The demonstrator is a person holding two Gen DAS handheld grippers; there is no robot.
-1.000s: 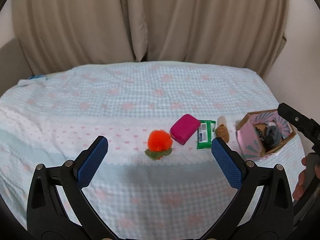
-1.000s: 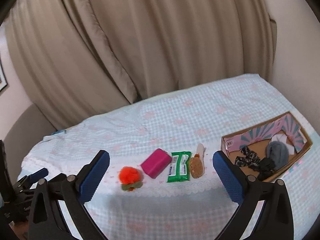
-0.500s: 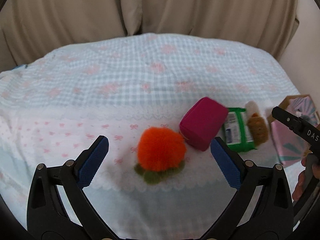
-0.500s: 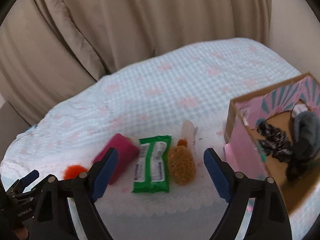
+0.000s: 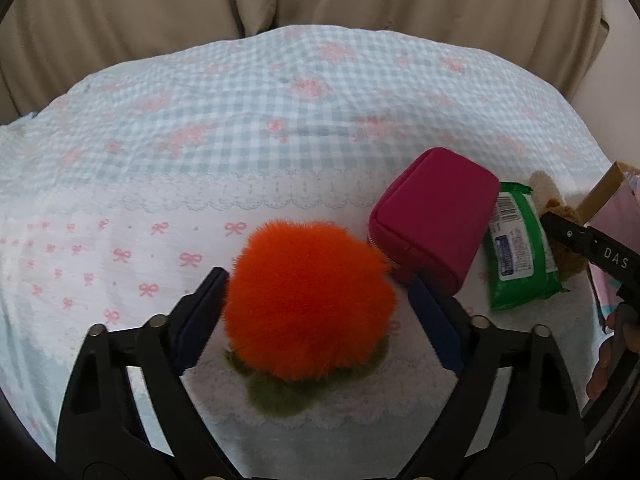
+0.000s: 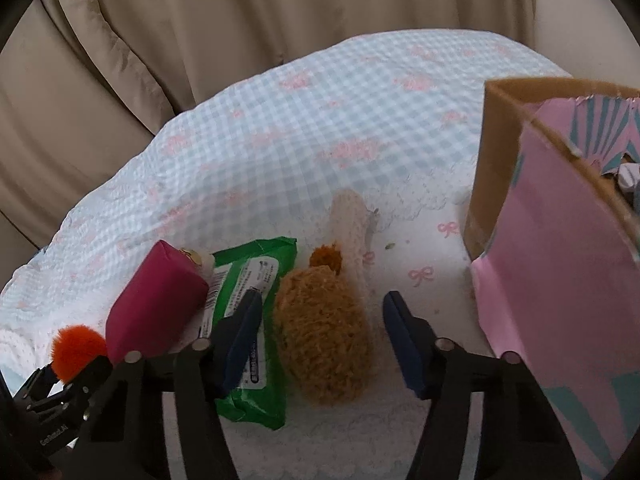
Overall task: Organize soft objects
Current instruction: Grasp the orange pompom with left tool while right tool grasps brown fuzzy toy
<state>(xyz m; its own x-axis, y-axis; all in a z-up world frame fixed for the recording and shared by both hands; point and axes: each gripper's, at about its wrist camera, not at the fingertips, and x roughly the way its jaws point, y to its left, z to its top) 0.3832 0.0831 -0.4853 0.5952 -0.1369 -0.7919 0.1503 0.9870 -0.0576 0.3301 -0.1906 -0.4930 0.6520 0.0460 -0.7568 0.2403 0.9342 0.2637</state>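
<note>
— How do the jaws stand?

— Both pairs are spread wide, gripping nothing. The left gripper (image 5: 316, 304) straddles the orange pompom (image 5: 308, 300), one pad on each side, on the near lace edge of the checked bedspread (image 5: 280, 92). The right gripper (image 6: 322, 336) straddles the brown plush toy (image 6: 324, 336).

— What crowds them?

— The magenta pouch (image 5: 434, 216) sits just right of the pompom, touching its fur. The green wipes pack (image 6: 248, 320) lies under the right gripper's left finger, against the plush.

— And the container?

— The pink cardboard box (image 6: 560, 272) stands just right of the plush; its contents are mostly hidden.
</note>
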